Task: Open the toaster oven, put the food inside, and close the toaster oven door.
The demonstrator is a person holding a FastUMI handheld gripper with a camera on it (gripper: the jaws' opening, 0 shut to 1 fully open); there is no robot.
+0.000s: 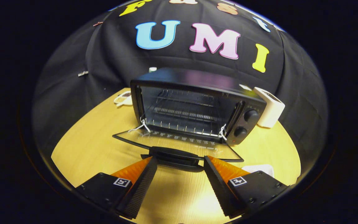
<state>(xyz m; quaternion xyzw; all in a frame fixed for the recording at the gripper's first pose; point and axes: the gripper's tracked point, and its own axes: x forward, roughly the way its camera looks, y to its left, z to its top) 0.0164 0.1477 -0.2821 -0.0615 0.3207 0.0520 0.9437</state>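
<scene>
Gripper (pixel 180 161) fingers are spread wide with nothing held, right at the handle (pixel 174 157) of the dropped-open toaster oven (pixel 197 105) door; it could get knocked if bumped carelessly.

Gripper (pixel 180 161): two wedge-shaped fingers (pixel 141 183) with ribbed inner faces, spread apart, tips near the oven door handle (pixel 174 154). Behind each finger, a black block body with a square fiducial marker (pixel 122 182) and small screws.
</scene>
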